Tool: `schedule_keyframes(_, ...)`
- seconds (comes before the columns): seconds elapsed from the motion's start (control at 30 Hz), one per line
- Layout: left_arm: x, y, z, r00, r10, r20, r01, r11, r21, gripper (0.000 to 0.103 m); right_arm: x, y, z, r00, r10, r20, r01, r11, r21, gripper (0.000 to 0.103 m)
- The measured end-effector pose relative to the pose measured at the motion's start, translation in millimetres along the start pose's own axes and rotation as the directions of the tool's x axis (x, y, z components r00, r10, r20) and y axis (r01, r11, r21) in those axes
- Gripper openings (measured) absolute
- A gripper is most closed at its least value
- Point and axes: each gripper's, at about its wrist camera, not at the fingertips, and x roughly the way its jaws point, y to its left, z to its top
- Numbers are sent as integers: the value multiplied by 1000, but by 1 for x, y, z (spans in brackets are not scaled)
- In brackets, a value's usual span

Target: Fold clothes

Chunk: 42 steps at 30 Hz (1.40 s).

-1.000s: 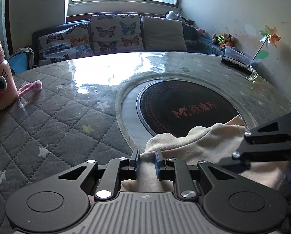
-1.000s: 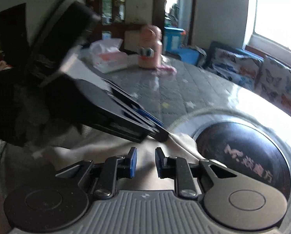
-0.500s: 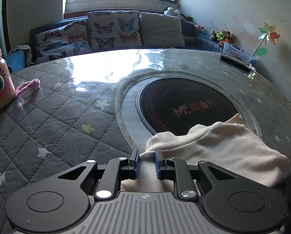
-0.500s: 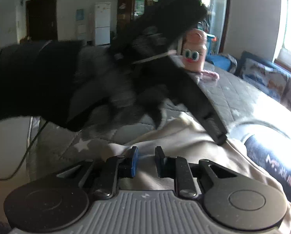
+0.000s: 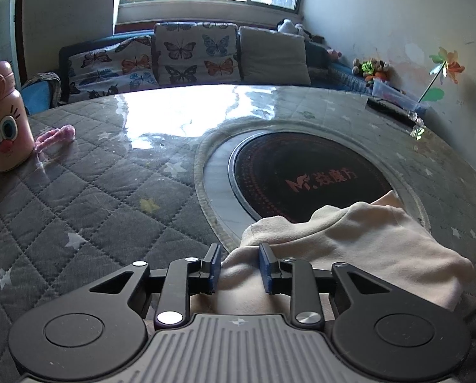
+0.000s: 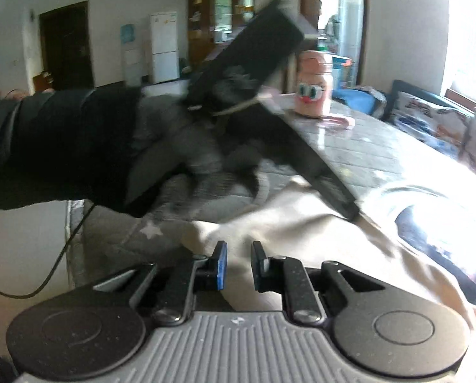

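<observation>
The cream garment lies bunched and softly creased at lower right of the quilted table. The left gripper stands spread over its edge; the right gripper hovers spread above it.

Two low, close wrist views, crossing over the same cream garment.

Only readable thing I can spot is on the dark round hotplate set into the middle of my worktop: an orange logo that looks like "MF", followed by three Chinese characters I can't make out for sure. Nothing else carries legible text.
</observation>
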Motion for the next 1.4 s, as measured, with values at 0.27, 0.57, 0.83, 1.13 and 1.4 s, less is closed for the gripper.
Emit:
schedule_keyframes(0.27, -43, -22, -19, 997, 2, 74, -6, 998, 62, 28, -34, -42, -18, 993, -120, -12, 121, 986, 119, 16)
schedule_keyframes(0.57, -46, -36, -52, 999, 21, 37, -25, 995, 101, 29, -73, -83, -68, 969, -232, -79, 245, 928, 279, 21)
schedule_keyframes(0.83, -53, -39, -44, 998, 18, 67, -25, 995, 102, 29, -91, -96, -61, 969, -242, -44, 243, 918, 312, 22)
schedule_keyframes(1.13, -39, -24, -46, 999, 24, 29, -25, 999, 39, 30, -58, -128, -62, 972, -215, -95, 235, 902, 363, 20)
schedule_keyframes(1.4, -38, -17, -37, 998, 33, 47, -34, 999, 13, 30, -51, -144, -48, 962, -257, -89, 272, 891, 364, 21)
